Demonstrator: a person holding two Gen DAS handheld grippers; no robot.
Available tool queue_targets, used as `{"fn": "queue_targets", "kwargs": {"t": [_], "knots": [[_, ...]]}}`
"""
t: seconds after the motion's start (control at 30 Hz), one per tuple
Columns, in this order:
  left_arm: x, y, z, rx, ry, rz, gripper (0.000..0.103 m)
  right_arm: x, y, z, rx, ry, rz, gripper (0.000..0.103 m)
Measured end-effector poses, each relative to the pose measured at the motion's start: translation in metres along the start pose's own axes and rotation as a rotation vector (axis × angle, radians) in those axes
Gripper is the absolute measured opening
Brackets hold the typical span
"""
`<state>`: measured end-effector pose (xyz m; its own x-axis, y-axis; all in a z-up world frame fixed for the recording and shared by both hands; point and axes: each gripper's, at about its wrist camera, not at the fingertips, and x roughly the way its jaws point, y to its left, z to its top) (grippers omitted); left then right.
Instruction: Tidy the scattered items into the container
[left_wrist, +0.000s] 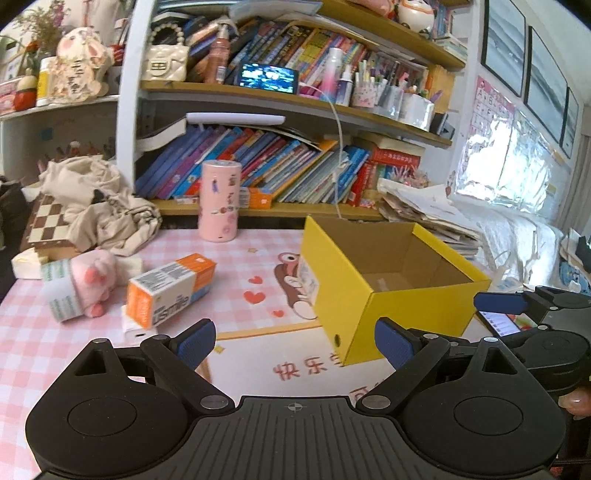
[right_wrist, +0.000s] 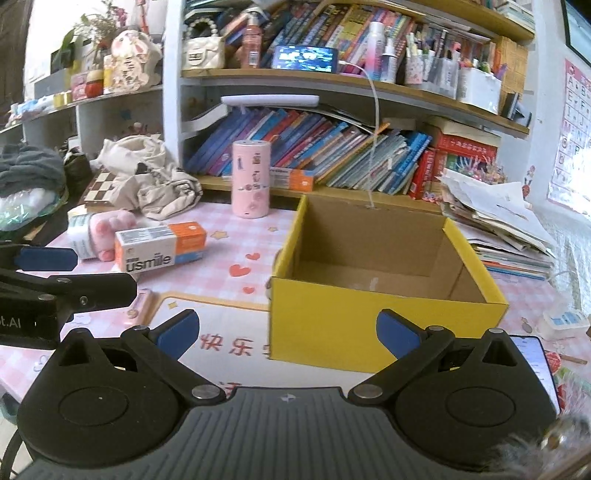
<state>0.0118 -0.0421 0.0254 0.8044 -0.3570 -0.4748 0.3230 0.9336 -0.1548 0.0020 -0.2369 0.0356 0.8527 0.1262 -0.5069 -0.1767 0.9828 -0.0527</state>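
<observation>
Far left on my pink checkered table (left_wrist: 44, 332) there's the pink plush toy (left_wrist: 94, 277), touching the orange toothpaste box (left_wrist: 170, 288) lying flat, then the pink canister (left_wrist: 219, 201) upright further back. My left tongs (left_wrist: 295, 341) are spread wide, holding nothing. The yellow box (right_wrist: 369, 317) (empty inside) sits right behind my right tongs (right_wrist: 290, 332), also wide and empty.

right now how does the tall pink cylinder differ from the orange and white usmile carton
The tall pink cylinder stands upright, while the orange and white usmile carton lies on its long side. The cylinder is round with small picture stickers; the carton is rectangular with printed text. The cylinder sits further back by the bookshelf, the carton nearer, beside the pink plush toy. Both rest on the pink checked table mat, outside the yellow cardboard box.
</observation>
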Motion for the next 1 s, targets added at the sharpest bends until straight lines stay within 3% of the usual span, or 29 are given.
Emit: {"fn": "queue_targets", "kwargs": {"t": [0.47,0.7,1.0], "knots": [[-0.037,0.039,-0.011,-0.087,-0.032,0.135,0.095,0.006,0.058,0.009,-0.138,-0.009,0.16,0.103],[-0.046,0.054,-0.017,-0.111,-0.007,0.208,0.095,0.019,0.077,0.009,-0.161,0.05,0.245,0.103],[-0.041,0.067,-0.023,-0.166,0.038,0.223,0.095,0.026,0.089,0.003,-0.206,0.116,0.286,0.101]]}}
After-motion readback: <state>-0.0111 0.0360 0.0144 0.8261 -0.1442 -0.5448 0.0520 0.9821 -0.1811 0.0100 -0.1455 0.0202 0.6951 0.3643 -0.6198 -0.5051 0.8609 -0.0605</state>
